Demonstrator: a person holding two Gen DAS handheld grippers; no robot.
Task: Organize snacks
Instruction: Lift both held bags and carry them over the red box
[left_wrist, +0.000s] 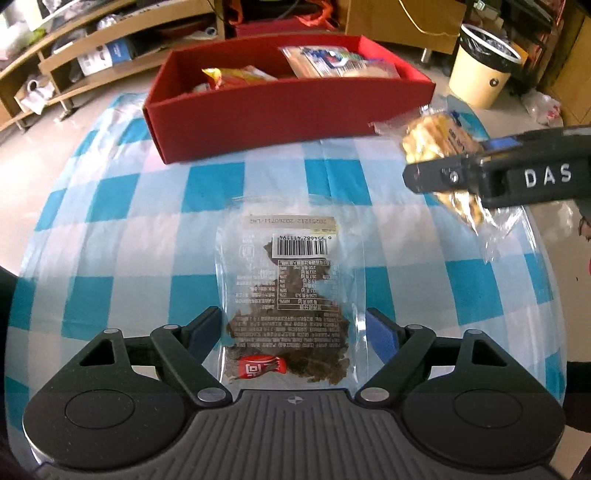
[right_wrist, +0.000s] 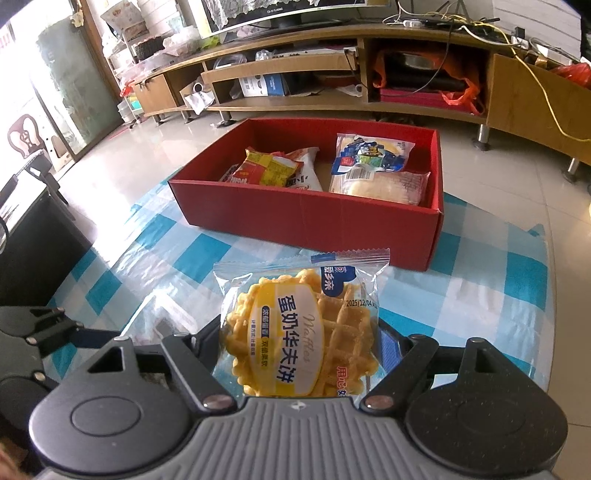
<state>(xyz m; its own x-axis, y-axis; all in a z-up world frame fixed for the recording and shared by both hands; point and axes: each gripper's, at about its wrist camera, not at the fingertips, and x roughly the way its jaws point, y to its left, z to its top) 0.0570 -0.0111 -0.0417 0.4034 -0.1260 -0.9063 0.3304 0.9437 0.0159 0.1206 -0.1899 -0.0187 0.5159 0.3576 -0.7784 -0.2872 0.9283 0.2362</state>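
Waffle packet sits clamped between the pads of the right gripper, lifted clear of the tabletop. Its long axis runs away from the camera toward the red box, with the crimped end seal pointing at the box and the printed face turned up. The near end of the packet is hidden behind the gripper body.

In the left wrist view the left gripper stands with its jaws apart, one on each side of a clear jerky packet that lies flat on the tabletop in front of the red box. I cannot see the pads pressing on it. This packet also lies lengthwise toward the box, with the label face up, the barcode at the far end and a small red sachet at the near end. The film is transparent, so its edges are hard to trace against the blue and white checked cloth.

Inside the red box lie a yellow and red snack bag on the left and a blue and white bread packet on the right; under it is another pale packet, partly covered. Right of the box, on the floor, stands a cream bin. Behind the box runs a low wooden cabinet.
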